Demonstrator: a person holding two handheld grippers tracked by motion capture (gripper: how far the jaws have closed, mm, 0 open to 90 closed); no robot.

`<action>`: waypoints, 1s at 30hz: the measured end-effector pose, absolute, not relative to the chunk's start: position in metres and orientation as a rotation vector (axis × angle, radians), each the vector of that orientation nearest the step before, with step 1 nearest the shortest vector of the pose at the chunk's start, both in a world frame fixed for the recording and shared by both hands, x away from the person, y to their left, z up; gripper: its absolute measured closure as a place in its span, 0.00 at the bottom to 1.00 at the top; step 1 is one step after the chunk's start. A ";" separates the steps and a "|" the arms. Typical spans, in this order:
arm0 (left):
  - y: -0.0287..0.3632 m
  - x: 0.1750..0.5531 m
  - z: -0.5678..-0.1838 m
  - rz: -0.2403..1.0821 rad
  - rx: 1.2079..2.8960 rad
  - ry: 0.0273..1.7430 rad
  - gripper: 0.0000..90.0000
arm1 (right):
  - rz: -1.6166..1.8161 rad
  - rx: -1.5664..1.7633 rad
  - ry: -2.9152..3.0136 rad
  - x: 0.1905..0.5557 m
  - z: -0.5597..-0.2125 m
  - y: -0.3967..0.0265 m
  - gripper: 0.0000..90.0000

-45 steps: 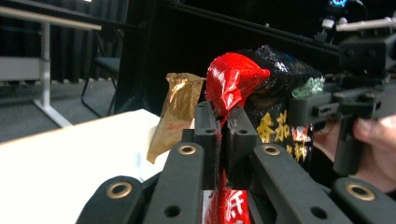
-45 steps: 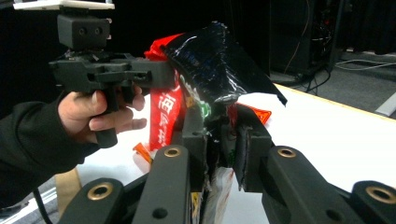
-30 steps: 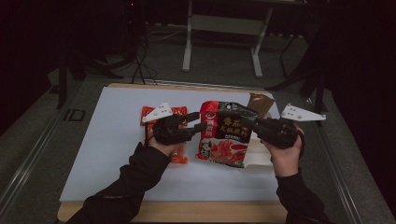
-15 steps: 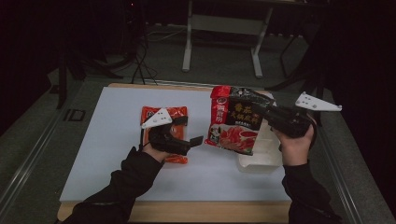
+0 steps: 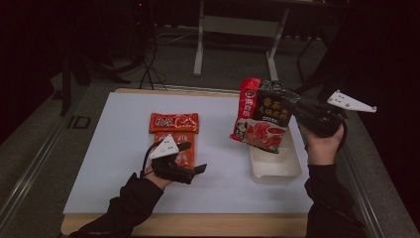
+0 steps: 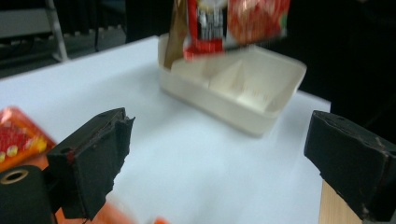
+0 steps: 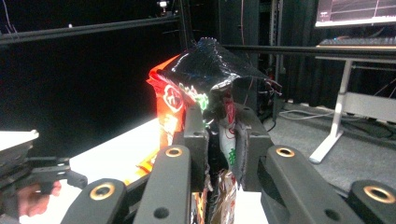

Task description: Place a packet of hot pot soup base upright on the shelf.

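Note:
My right gripper (image 5: pixel 298 111) is shut on the edge of a red and black food packet (image 5: pixel 262 116) and holds it upright in the air over a white plastic container (image 5: pixel 277 168). In the right gripper view the packet (image 7: pixel 205 79) is pinched between the jaws of the right gripper (image 7: pixel 219 140). My left gripper (image 5: pixel 194 157) lies low on the table beside two orange packets (image 5: pixel 174 122). Its jaws have just been opening and nothing is between them. The left gripper (image 6: pixel 224 154) faces the divided container (image 6: pixel 233 88), with the packet (image 6: pixel 229 23) hanging above.
A white mat (image 5: pixel 99 163) covers the table, which has a wooden front edge (image 5: pixel 198 225). A metal desk frame (image 5: pixel 237 29) stands on the dark floor behind. The person's sleeves come in from the bottom.
The left gripper let go of the red and black packet, opened, and dropped back toward the near side by the orange packets. The right gripper carried the packet up and to the right, over the container.

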State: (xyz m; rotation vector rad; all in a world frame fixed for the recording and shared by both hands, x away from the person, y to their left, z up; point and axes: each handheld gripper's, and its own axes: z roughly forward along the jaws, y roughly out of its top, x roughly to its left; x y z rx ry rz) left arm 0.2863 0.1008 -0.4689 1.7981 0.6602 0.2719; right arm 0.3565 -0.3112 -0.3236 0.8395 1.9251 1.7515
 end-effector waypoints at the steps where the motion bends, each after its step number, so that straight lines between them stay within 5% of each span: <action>1: 0.102 0.284 -0.472 0.273 1.811 0.658 0.08 | 1.752 0.840 1.921 0.359 -0.324 -0.313 0.86; 30: 0.148 0.252 -0.506 0.287 1.856 0.775 0.07 | 1.554 0.817 1.985 0.407 -0.362 -0.351 0.86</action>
